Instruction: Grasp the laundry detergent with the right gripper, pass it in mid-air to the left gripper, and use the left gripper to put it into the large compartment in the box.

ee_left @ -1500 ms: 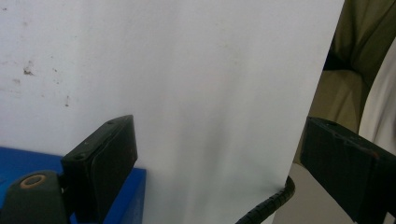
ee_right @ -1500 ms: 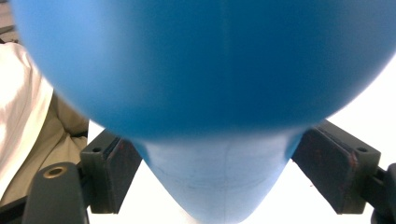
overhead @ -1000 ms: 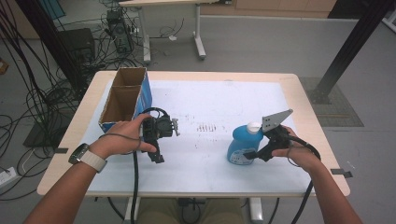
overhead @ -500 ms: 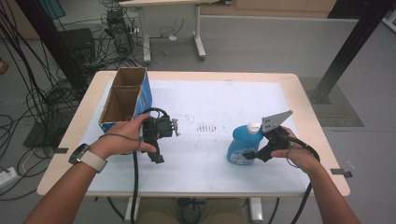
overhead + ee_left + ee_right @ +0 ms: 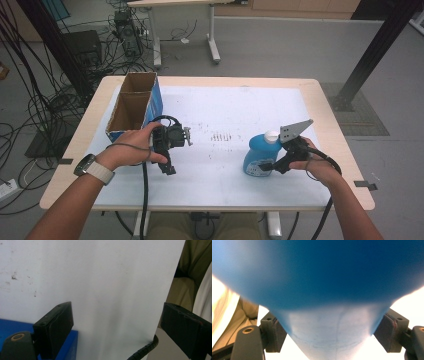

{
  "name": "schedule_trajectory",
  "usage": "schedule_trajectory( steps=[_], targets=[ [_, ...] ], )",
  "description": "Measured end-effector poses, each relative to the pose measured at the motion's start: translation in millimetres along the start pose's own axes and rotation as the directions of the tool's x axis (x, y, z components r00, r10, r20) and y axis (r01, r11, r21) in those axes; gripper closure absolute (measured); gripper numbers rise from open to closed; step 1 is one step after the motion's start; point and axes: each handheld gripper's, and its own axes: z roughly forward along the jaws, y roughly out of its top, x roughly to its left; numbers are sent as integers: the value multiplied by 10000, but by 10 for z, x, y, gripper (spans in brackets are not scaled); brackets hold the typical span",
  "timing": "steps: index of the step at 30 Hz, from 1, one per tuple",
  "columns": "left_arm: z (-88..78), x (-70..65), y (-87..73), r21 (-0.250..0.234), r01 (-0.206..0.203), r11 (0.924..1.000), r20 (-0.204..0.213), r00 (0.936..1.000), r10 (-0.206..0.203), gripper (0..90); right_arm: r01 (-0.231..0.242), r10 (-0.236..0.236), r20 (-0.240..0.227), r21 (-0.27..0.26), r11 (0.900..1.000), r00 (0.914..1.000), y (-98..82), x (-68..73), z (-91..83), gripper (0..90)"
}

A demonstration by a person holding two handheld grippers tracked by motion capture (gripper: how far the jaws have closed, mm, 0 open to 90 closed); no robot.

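Your right hand-held gripper sits with its jaws on either side of the blue plastic bottle, low on its body. In the right gripper view the bottle is a smooth, rounded, translucent blue mass between the two black jaws, and its walls reach both rubbery pads, so you have it clasped, jaws only part-way closed around its width. The bottle stands upright on the worktop, with a white cap just above your gripper and the grey three-cornered plate beside that cap.

Your left hand-held gripper is well apart from the bottle, across the worktop's matte white sheet, which is speckled with small dark marks. Its jaws stand wide apart with nothing between them but bare white surface; a ribbed black cable curls between them. Just beyond that gripper lies an open corrugated cardboard box, rectangular, brown inside with a blue outer face and a divider making two compartments.

Against the frames from a second and half a second ago, nothing I can see has shifted: both hands, the bottle and the box sit in the same places.
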Motion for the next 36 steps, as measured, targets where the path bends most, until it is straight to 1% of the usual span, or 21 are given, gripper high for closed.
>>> schedule_trajectory(
  steps=[4,16,24,28,31,36],
  targets=[
    [-1,1,-5,1,4,10000,-8,10000,-4,115,-15,15,-6,-97,10000,10000,-7,-2,2,239],
    [5,5,-5,-41,41,10000,-10,10000,-41,115,-7,7,-1,-157,9999,10000,-21,-5,14,249],
    [10,3,-10,-93,109,9999,4,9999,-109,115,-33,32,-12,-290,9996,10000,-31,-13,14,274],
    [5,9,-11,-41,54,10000,-1,10000,-54,115,-37,35,-50,-312,9995,10000,-40,-11,28,277],
    [12,5,-13,-112,123,9999,-7,9999,-123,115,-54,52,-63,-339,9994,10000,-42,-11,34,280],
    [9,9,-10,-75,61,10000,-13,10000,-61,115,-18,15,-70,-377,9993,10000,-39,-12,42,282]
  ],
)
